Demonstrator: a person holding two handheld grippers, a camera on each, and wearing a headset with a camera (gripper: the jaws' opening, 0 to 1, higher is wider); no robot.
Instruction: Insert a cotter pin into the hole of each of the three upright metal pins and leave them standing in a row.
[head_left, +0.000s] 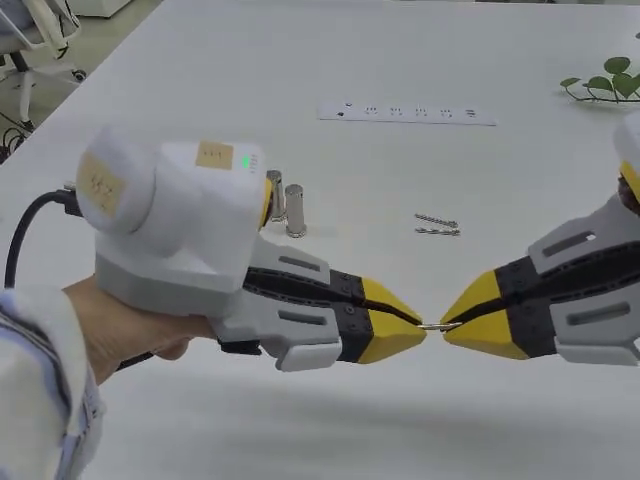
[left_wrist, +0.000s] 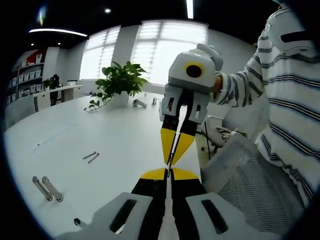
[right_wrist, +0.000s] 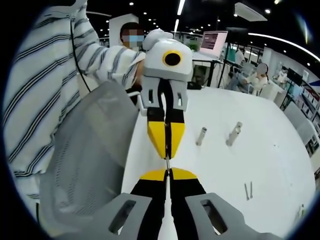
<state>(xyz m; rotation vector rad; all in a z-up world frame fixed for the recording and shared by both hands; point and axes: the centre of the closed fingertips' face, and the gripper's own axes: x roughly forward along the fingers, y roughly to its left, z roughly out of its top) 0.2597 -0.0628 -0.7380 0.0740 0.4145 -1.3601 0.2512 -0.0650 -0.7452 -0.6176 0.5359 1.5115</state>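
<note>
Nearest: left gripper (head_left: 418, 328) and right gripper (head_left: 447, 326) tip to tip above table, jaws of both pinched tight on one thin cotter pin (head_left: 434, 325) bridging them. Beyond: two loose cotter pins (head_left: 437, 231) flat on table. Farther left: two metal pins (head_left: 295, 210) upright, side by side; third not spotted. Power strip (head_left: 405, 113) at back. Judged early: no insertion evident.

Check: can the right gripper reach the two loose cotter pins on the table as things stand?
Probably not yet. The way over the table looks free, but the right gripper is shut on a cotter pin shared with the left gripper, so it can't take the loose pins.
</note>
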